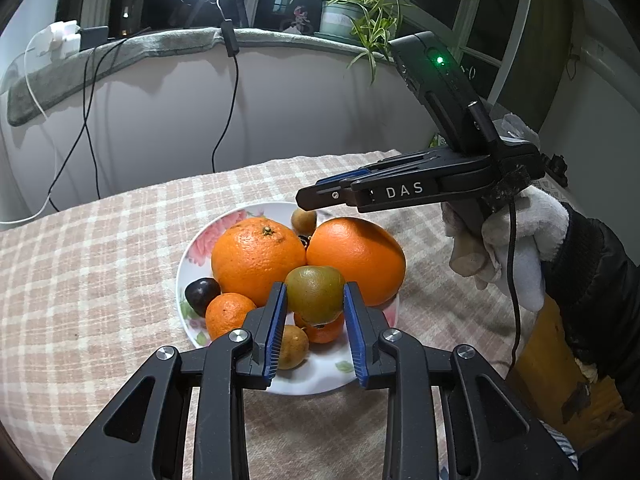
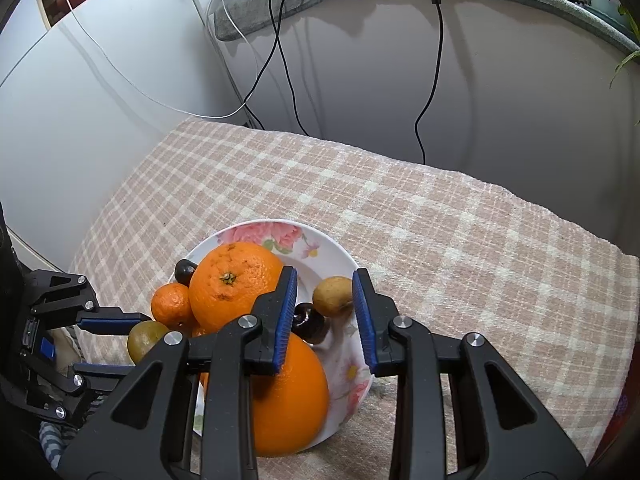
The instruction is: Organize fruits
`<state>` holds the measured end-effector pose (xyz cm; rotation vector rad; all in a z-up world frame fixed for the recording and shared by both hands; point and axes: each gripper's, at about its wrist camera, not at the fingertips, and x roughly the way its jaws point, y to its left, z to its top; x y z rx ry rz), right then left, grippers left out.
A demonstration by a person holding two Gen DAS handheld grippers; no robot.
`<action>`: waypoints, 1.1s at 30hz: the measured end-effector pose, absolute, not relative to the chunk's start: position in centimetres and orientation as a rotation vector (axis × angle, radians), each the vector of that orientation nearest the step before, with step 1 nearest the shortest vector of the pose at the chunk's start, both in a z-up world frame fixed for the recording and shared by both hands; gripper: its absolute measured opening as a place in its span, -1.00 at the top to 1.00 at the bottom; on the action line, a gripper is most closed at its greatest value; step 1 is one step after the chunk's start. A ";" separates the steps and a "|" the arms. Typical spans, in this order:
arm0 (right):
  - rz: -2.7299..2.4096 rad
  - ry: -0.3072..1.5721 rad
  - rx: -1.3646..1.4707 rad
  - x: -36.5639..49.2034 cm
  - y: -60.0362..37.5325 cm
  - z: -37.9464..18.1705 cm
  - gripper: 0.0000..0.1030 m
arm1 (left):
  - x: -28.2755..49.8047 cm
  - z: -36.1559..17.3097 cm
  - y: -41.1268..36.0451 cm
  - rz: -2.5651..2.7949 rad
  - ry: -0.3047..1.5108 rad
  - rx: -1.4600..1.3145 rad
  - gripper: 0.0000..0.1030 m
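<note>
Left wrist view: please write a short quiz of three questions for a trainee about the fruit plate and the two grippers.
1. True or false: the white floral plate stands on bare wood.
2. Which gripper is shut on the round green-brown fruit? A) left gripper B) right gripper C) neither
3. How many large oranges lie on the plate?
Key: 1 false, it stands on a pink checked cloth; 2 A; 3 two.

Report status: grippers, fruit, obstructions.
Left gripper shut on green fruit above plate. Right gripper near shut, empty, over small yellow fruit. Large oranges crowding behind.
</note>
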<state>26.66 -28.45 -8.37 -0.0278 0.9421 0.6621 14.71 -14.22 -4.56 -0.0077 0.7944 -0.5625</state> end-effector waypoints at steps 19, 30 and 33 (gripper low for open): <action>0.629 0.883 -0.023 25.7 -29.3 -6.8 -0.56 | 14.4 -4.0 -14.1 -0.517 0.784 -0.008 -0.31; 0.592 0.846 -0.038 24.0 -29.2 -6.0 -0.57 | 13.7 -3.8 -13.6 -0.474 0.781 -0.007 -0.38; 0.571 0.828 -0.023 23.4 -29.6 -5.8 -0.57 | 13.3 -3.7 -13.5 -0.464 0.772 -0.005 -0.38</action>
